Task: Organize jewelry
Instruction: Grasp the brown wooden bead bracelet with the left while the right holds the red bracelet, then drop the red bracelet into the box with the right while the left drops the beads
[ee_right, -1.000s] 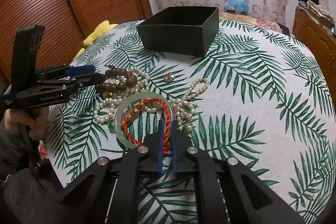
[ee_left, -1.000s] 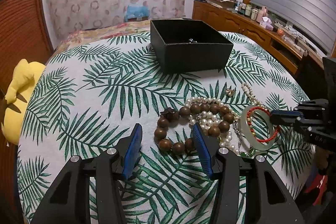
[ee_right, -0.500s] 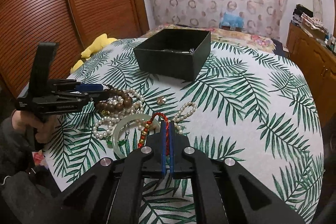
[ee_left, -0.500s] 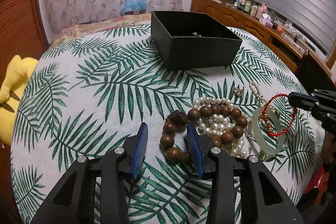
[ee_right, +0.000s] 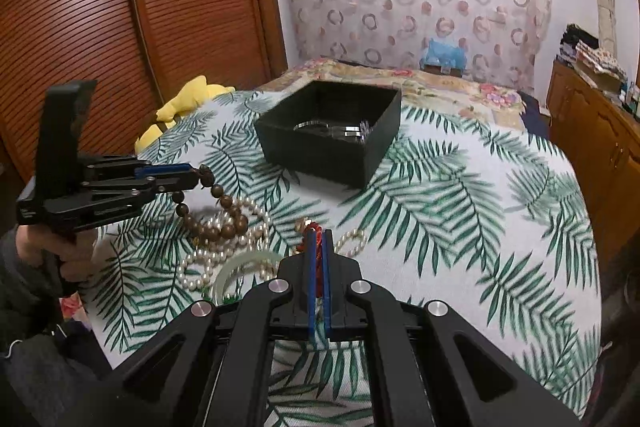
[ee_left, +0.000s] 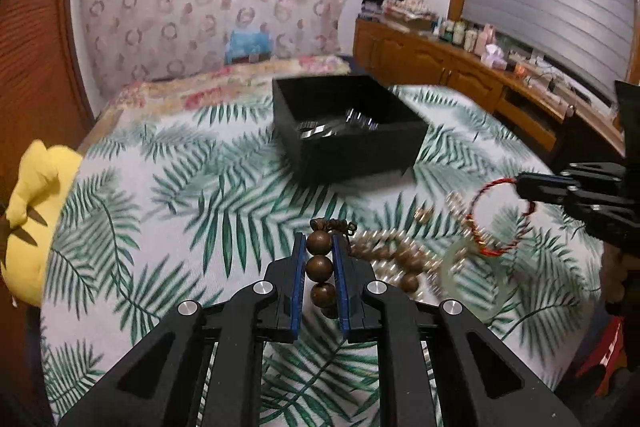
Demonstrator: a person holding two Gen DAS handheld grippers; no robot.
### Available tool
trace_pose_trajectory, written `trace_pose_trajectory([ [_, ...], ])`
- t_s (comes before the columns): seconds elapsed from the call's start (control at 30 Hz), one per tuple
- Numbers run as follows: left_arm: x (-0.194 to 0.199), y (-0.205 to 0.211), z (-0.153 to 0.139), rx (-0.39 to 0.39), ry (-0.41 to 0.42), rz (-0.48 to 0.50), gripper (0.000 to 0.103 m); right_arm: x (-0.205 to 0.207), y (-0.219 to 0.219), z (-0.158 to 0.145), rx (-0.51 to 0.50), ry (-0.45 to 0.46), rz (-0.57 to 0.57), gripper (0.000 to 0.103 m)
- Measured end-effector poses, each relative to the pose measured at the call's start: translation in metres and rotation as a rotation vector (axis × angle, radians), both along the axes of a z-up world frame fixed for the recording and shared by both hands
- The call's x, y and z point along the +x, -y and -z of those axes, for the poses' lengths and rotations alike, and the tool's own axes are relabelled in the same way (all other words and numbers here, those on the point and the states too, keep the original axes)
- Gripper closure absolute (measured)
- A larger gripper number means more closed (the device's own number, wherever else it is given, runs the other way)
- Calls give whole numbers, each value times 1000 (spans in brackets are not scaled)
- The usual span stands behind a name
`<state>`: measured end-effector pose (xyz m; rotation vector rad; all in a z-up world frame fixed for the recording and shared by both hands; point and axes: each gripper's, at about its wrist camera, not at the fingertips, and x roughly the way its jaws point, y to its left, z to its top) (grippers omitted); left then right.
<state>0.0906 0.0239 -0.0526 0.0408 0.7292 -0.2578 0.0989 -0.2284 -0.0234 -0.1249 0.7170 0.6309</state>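
Observation:
My left gripper [ee_left: 319,247] is shut on the brown wooden bead bracelet [ee_left: 320,267] and lifts one end of it off the palm-leaf cloth; in the right wrist view the left gripper [ee_right: 192,177] holds the beads [ee_right: 224,215] hanging down. My right gripper [ee_right: 317,243] is shut on the red cord bracelet [ee_right: 314,233], which hangs in the air in the left wrist view [ee_left: 500,215]. A black open box [ee_left: 348,127] with silver pieces inside stands further back, also in the right wrist view [ee_right: 332,131].
A pale green jade bangle [ee_right: 240,267], pearl strands [ee_right: 200,267] and a small gold piece [ee_left: 422,214] lie in a heap on the cloth. A yellow plush toy [ee_left: 36,211] sits at the left edge. A wooden sideboard [ee_left: 460,67] runs along the right.
My left gripper closed on the wooden bead bracelet and raised it. My right gripper lifted the red cord bracelet higher, clear of the jade bangle.

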Motion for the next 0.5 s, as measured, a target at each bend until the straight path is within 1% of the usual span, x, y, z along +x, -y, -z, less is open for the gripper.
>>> trace_pose_trajectory([
  [0.13, 0, 7, -16, -4, 36, 23, 91, 10, -5, -7, -9, 21, -15, 100],
  [0.4, 9, 14, -51, -47, 101, 46, 91, 35, -8, -21, 2, 42, -25, 100],
  [0.5, 16, 19, -65, -30, 126, 52, 91, 46, -11, -32, 5, 60, -44, 100],
])
